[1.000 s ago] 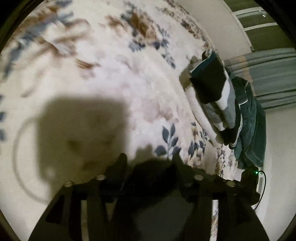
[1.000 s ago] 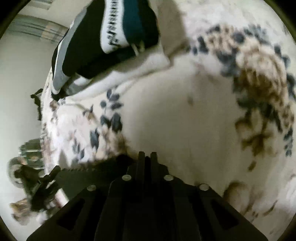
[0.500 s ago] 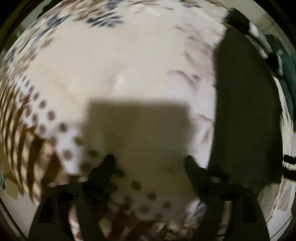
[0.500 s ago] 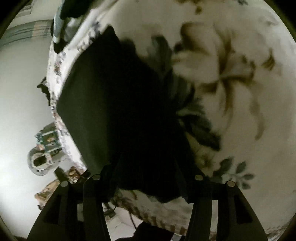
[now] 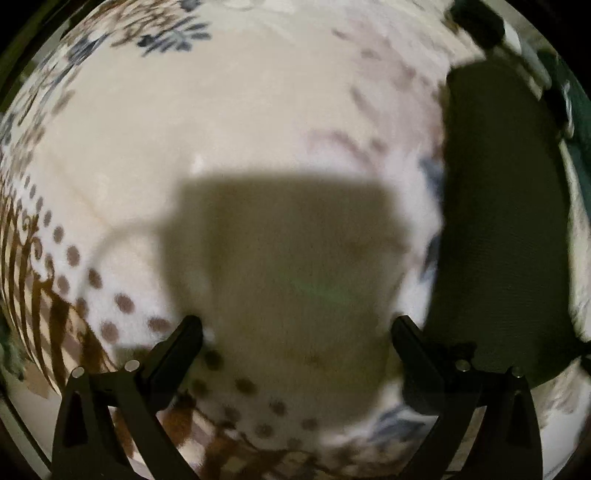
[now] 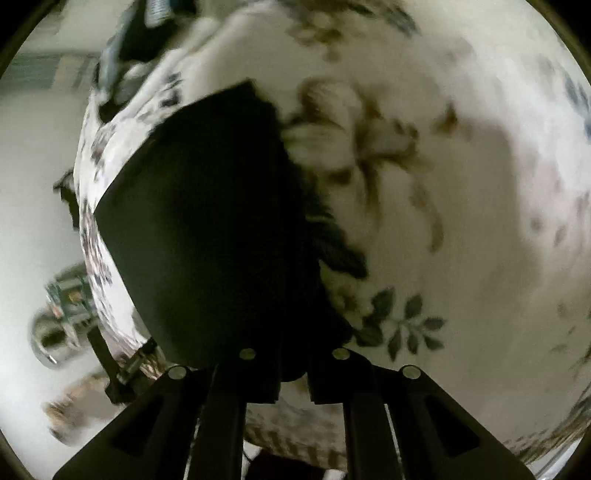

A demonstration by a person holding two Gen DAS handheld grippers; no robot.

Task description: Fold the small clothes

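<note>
A dark cloth (image 6: 207,229) lies spread flat on the floral blanket (image 6: 461,177), close to the bed's edge. My right gripper (image 6: 293,373) is at the cloth's near edge; its jaws are closing and stand nearly together, with the dark hem pinched between them. In the left wrist view the same dark cloth (image 5: 498,221) lies to the right of my left gripper (image 5: 293,332). That gripper's jaws are opening and stand wide apart, pointing steeply down. Between them is only the shadowed blanket (image 5: 258,110).
A stack of folded clothes (image 6: 147,33) sits at the far end of the bed, also visible as the stack (image 5: 476,22), with a dark green garment (image 5: 576,122) beside it. Pale floor with a metal object (image 6: 55,332) lies beyond the bed's edge.
The left gripper let go, opened wide and swung over the blanket's dotted border. The dark cloth now lies flat on the bed. The right gripper opened, then closed again at the cloth's near edge.
</note>
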